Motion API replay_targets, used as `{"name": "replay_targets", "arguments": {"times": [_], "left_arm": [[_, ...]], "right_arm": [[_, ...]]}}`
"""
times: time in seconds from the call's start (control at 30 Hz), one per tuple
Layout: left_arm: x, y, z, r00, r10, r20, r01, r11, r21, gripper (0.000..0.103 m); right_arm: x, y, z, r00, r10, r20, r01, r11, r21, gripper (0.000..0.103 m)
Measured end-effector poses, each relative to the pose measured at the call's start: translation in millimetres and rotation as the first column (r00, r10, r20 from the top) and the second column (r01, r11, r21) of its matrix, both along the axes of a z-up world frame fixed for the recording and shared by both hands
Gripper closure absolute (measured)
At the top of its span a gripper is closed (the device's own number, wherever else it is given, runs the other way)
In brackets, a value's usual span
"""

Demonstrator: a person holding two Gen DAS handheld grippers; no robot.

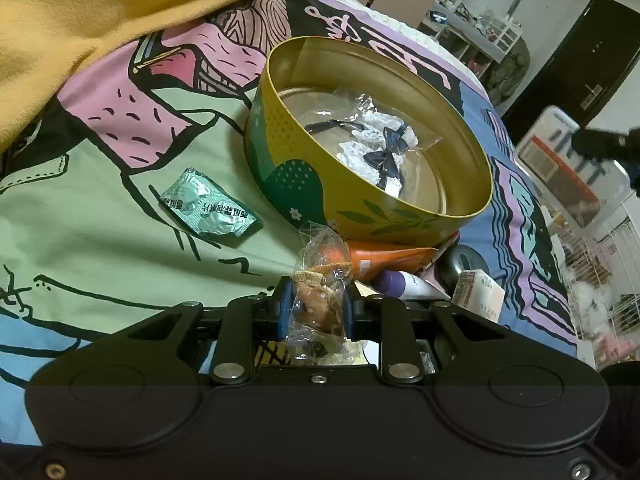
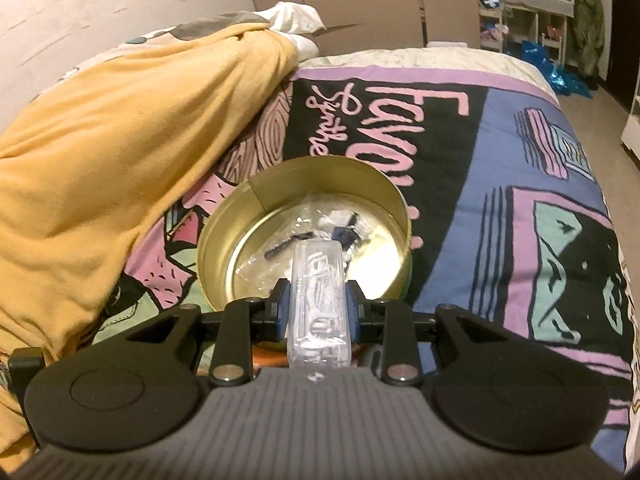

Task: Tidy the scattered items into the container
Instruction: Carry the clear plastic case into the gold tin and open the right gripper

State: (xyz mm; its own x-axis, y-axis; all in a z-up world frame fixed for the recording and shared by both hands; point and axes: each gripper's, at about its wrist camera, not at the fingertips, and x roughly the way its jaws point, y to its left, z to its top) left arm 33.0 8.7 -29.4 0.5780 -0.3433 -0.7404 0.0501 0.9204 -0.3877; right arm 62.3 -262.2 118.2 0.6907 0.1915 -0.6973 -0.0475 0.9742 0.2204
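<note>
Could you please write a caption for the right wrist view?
Right gripper holds a clear plastic case above the round gold tin on the patterned bedspread.

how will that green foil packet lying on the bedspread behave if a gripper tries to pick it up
The green foil packet lies flat on the soft bedspread, so pads may struggle to get under it. Its crinkled surface suggests it is thin and bendy, probably very light. The shiny foil could slip.
</note>
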Motion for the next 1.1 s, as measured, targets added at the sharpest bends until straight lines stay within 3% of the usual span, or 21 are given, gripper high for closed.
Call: {"name": "replay_targets", "arguments": {"times": [0.53,0.73,0.8,0.87,0.93,1.1], "left_arm": [[1,0,-3,1.000,-0.008,-0.008,0.008,1.000,-0.011,0.080],[2,0,-3,1.000,-0.010,-0.011,0.010,1.000,-0.017,0.080],[2,1,-3,1.000,-0.010,-0.011,0.009,1.000,-0.017,0.080],[2,1,-3,1.000,-0.010,-0.010,0.010,1.000,-0.017,0.080],[2,1,-4,1.000,-0.010,-0.010,0.010,1.000,-0.017,0.080],[3,0,-4,1.000,-0.012,-0.012,0.012,1.000,-0.014,0.080]], "right_arm": [[36,43,4,0.998,0.060,0.003,-0.060,0.998,-0.031,0.071],[50,56,10,0.998,0.037,0.050,-0.032,0.996,-0.089,0.069],[53,54,12,0.997,0.004,0.077,0.002,0.996,-0.085,0.033],[54,49,16,0.994,-0.020,0.111,0.027,0.997,-0.067,0.014],[50,46,19,0.988,-0.033,0.150,0.044,0.997,-0.071,0.013],[37,42,13,0.991,0.007,0.133,0.008,0.994,-0.109,0.010]]}}
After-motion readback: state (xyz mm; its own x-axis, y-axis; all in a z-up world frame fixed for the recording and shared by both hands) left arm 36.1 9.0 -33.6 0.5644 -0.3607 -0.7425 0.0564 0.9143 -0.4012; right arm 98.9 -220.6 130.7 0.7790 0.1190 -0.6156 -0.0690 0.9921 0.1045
